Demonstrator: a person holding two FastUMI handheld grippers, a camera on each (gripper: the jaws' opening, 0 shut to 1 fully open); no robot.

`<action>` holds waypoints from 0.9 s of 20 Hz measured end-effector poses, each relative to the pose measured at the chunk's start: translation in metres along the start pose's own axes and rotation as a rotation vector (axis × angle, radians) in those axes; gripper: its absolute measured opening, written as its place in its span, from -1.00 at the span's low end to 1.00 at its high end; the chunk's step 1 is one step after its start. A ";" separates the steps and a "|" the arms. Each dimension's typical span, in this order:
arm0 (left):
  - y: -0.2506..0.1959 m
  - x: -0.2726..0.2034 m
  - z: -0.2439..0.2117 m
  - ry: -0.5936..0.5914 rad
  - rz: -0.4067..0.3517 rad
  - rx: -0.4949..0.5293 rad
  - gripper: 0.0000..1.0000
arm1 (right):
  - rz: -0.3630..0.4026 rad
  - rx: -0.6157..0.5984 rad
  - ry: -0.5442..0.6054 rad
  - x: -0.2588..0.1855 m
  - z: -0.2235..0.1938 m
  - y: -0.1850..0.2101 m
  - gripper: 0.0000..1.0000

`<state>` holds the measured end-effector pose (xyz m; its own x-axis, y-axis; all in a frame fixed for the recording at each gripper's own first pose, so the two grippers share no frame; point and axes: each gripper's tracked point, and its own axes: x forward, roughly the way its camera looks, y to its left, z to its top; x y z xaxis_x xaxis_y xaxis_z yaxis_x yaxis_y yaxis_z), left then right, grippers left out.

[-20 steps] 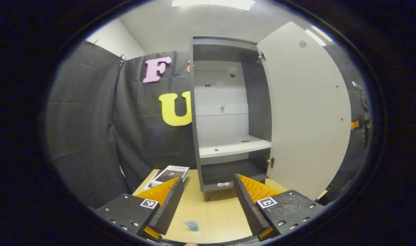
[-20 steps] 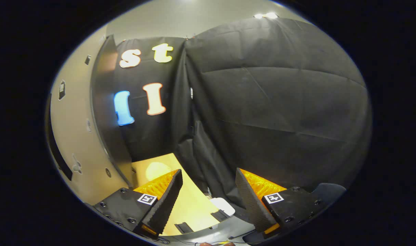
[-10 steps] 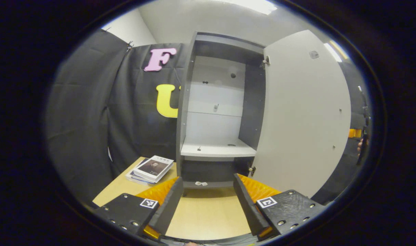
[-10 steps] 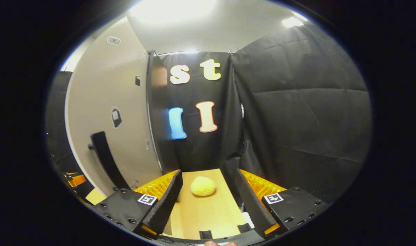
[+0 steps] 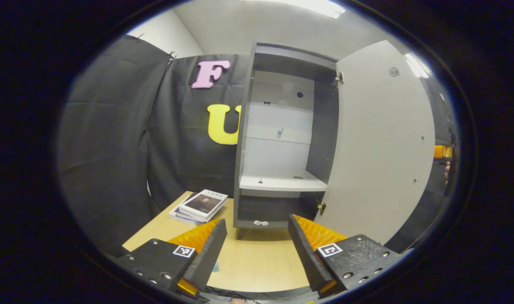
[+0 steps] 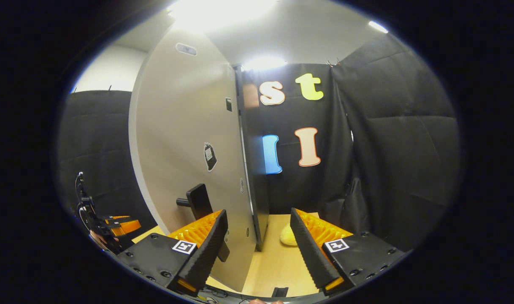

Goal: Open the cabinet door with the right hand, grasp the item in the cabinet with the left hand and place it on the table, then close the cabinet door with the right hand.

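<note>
Black cloth walls close in the booth, and a pale wooden tabletop (image 5: 257, 261) carries a tall dark cabinet (image 5: 282, 139) straight ahead of the left gripper (image 5: 257, 249). Its door (image 5: 383, 143) stands swung wide to that gripper's right, leaving the white shelf (image 5: 282, 183) bare to view; nothing graspable shows on it, so the item seems already taken out. A stack of books (image 5: 200, 205) lies ahead and left of the left gripper, beside the cabinet foot. In the right gripper view, the door's outer face (image 6: 185, 143) rises just ahead-left of the right gripper (image 6: 257, 249), its dark handle (image 6: 200, 202) close above the left finger, likely lined up for the closing push or pull. A yellow rounded item (image 6: 287, 236) rests on the tabletop ahead, partly hidden behind the cabinet side. Both grippers gape wide and hold nothing.
</note>
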<state>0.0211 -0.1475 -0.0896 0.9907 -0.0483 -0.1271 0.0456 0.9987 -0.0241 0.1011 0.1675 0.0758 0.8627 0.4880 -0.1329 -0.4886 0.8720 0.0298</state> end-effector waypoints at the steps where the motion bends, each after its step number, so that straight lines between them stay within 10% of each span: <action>1: 0.007 0.005 -0.003 0.001 -0.005 -0.002 0.78 | -0.022 0.010 0.013 -0.002 -0.001 -0.001 0.77; 18: 0.186 0.056 0.015 -0.042 0.002 0.002 0.77 | 0.076 -0.046 0.062 0.050 -0.022 0.188 0.92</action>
<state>0.0865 0.0362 -0.0866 0.9953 -0.0460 -0.0852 0.0442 0.9988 -0.0220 0.0496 0.3548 0.0533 0.8141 0.5478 -0.1928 -0.5588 0.8293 -0.0030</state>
